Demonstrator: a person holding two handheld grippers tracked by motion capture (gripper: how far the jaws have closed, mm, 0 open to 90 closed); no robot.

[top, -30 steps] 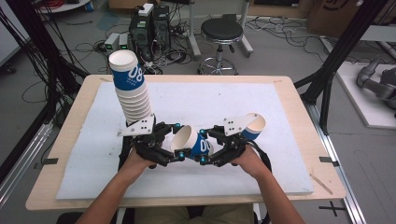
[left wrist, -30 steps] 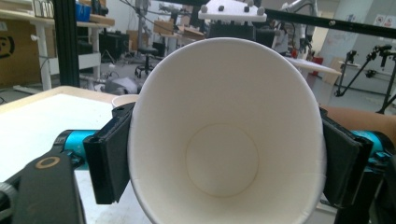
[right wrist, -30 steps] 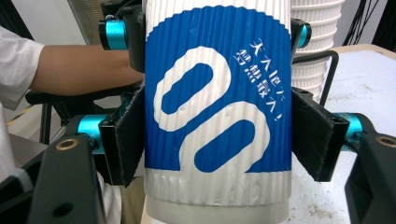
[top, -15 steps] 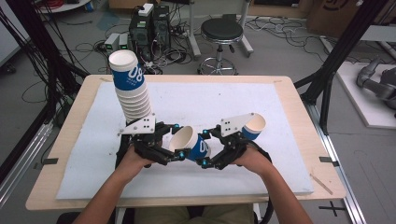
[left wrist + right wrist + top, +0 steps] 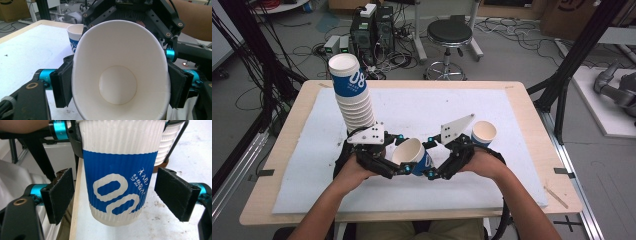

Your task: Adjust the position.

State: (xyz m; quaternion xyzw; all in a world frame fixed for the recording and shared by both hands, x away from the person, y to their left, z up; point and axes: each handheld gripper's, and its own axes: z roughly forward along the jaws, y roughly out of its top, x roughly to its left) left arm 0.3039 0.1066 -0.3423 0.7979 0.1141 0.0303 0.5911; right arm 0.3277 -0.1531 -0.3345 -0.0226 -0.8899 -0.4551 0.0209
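In the left gripper view the two black pads squeeze a paper cup (image 5: 120, 75) near its rim, one on each side, hard enough to press the round mouth into an oval; the left gripper (image 5: 120, 86) has it firmly. In the right gripper view the same cup hangs mid-frame, blue band and white ribbing facing the camera, and the right gripper (image 5: 122, 195) stands with its pads (image 5: 58, 195) clear of the wall on both sides. Its jaws have just been opening, with the cup between them but untouched. So this looks like a handover just completed: the cup has passed to the left gripper, and the right one is letting go.

In the high view the cup sits low in the centre of the frame, tilted, between the two hands and above the white mat (image 5: 522, 170). A tall stack of cups (image 5: 354, 97) rises at the upper left of the mat, and a single cup (image 5: 483, 134) stands to the right of centre.

The next move probably calls for drawing the right gripper straight back without brushing the cup, then carrying the cup toward the stack.

Whether the cup's base touches the mat is hidden by the grippers.
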